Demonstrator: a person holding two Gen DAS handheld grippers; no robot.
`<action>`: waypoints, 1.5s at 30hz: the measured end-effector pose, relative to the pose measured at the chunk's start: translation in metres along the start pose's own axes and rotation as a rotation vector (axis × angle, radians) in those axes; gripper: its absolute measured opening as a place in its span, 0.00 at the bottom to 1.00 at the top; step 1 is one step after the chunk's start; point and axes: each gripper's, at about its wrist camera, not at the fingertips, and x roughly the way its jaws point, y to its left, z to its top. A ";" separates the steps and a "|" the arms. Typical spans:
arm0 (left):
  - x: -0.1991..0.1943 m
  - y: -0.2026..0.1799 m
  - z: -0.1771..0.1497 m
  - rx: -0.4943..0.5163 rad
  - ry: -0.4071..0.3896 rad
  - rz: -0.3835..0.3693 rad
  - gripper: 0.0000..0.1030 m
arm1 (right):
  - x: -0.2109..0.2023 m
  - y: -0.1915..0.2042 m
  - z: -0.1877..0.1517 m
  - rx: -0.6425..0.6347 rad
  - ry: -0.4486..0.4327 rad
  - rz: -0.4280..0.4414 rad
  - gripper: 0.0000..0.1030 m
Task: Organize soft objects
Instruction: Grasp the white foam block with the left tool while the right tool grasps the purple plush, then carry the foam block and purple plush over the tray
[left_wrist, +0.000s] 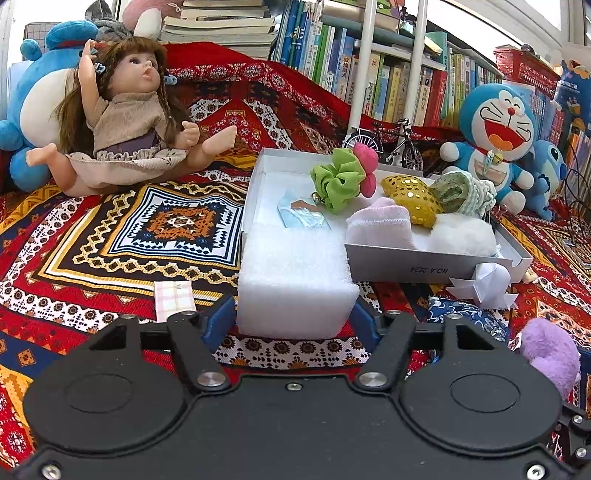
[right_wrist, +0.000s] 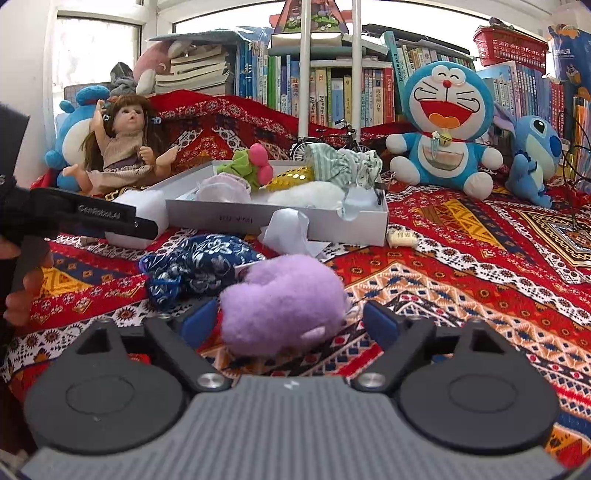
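A white foam block (left_wrist: 295, 280) sits between the blue pads of my left gripper (left_wrist: 293, 319), which touch its sides; its far end rests on the white box (left_wrist: 436, 264). The box holds a green scrunchie (left_wrist: 338, 181), a pink cloth (left_wrist: 380, 223), a gold sequin pillow (left_wrist: 412, 199) and white fluff (left_wrist: 461, 230). My right gripper (right_wrist: 290, 321) is open around a purple plush ball (right_wrist: 282, 304) on the cloth, with gaps at both pads. A blue patterned pouch (right_wrist: 199, 267) lies beside it. The left gripper (right_wrist: 110, 218) shows at the left of the right wrist view.
A doll (left_wrist: 125, 122) sits at the back left on the red patterned cloth (left_wrist: 110, 240). Doraemon (right_wrist: 445, 125) and Stitch (right_wrist: 532, 158) plush toys sit at the back right before a bookshelf. A model bicycle (left_wrist: 388, 142) stands behind the box. White crumpled paper (right_wrist: 290, 230) lies at the box's front.
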 end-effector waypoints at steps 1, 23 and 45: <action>0.000 0.000 0.000 0.000 0.001 0.003 0.59 | 0.000 0.001 0.000 -0.002 0.001 0.002 0.82; -0.025 -0.002 0.037 0.029 -0.098 -0.014 0.57 | 0.000 -0.027 0.057 0.085 -0.108 -0.059 0.66; 0.041 -0.011 0.071 0.042 0.002 -0.021 0.57 | 0.094 -0.050 0.105 0.055 0.074 -0.108 0.67</action>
